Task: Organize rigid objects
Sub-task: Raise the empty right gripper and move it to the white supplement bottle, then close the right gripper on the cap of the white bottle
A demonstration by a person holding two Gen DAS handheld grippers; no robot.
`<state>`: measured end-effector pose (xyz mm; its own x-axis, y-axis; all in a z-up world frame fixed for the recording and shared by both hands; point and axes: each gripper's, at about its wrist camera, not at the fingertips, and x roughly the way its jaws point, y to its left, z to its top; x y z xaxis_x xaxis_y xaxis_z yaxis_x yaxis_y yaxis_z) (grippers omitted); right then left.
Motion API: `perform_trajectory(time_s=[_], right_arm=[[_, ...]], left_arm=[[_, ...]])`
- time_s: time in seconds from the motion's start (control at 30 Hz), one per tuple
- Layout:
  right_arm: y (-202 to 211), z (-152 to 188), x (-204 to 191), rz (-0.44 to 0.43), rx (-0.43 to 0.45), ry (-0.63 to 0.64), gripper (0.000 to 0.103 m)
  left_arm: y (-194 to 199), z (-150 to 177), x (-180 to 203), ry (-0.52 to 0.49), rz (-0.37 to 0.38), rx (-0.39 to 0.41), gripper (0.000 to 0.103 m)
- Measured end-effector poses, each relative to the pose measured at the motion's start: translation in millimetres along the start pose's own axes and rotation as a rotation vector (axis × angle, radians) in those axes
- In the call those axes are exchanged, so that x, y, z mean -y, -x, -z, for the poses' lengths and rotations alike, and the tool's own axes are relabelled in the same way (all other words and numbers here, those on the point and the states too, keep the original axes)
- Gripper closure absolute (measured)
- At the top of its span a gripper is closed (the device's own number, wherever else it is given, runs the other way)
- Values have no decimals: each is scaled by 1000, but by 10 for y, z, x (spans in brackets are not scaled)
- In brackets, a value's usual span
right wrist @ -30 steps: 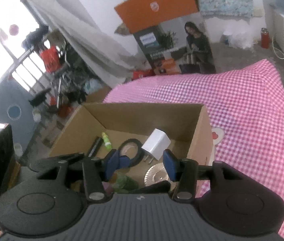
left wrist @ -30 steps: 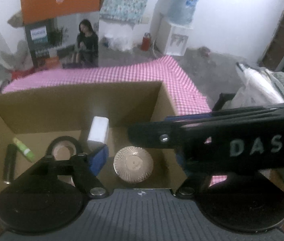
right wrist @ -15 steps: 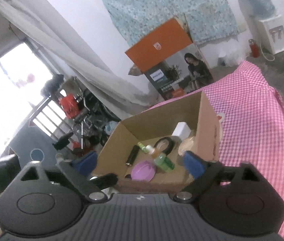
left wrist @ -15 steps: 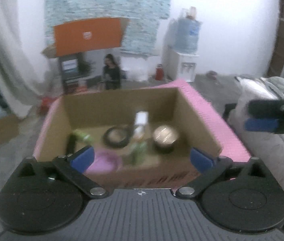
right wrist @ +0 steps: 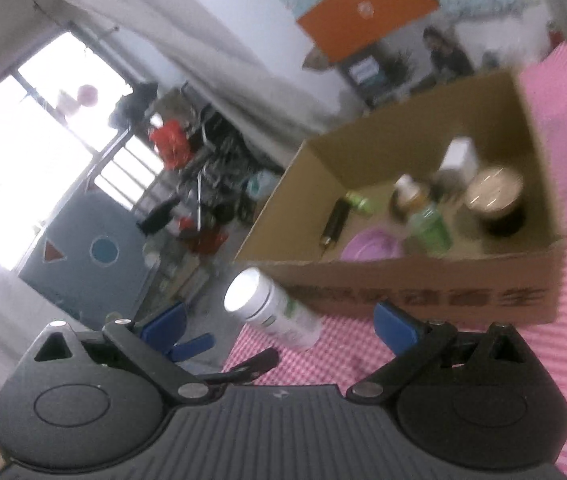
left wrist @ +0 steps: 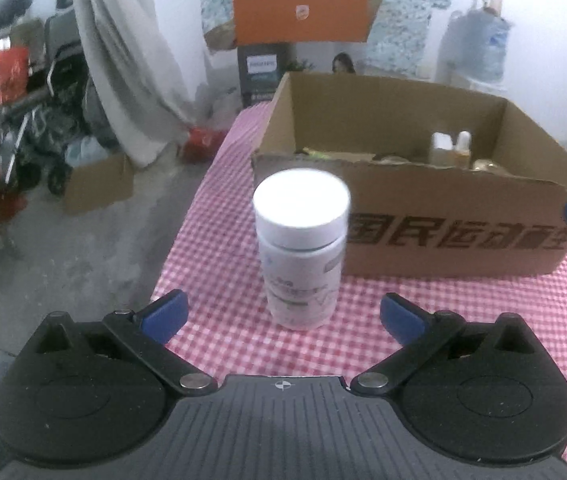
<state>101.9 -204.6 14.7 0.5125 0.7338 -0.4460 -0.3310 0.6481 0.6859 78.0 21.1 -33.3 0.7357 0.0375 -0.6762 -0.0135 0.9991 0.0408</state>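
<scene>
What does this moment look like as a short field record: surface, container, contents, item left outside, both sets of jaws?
surface: pink checked cloth
container: open cardboard box
contents: purple lid, green bottle, dark jar, white block, black stick
item outside: white bottle, upright in front of the box
left gripper: jaws open, empty, facing the bottle
right gripper: jaws open, empty

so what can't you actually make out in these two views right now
- Left wrist view: the near wall of the cardboard box hides most of what lies inside; only a few tops show.
- Left wrist view: the label on the white bottle is too blurred to read.
- Right wrist view: motion blur smears the items in the box, so the round dark jar and green bottle stay vague.
- Right wrist view: the box's printed text is unreadable.
</scene>
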Motion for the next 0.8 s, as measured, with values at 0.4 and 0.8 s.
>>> perform_trajectory(time_s=[0.4, 0.8], right_arm=[[-865, -33, -126, -20, -100, -49, 11], [-1270, -35, -206, -26, -143, -34, 51]], left_arm=[[-151, 23, -42, -59, 24, 79, 12], [-197, 5, -107, -28, 98, 67, 50]])
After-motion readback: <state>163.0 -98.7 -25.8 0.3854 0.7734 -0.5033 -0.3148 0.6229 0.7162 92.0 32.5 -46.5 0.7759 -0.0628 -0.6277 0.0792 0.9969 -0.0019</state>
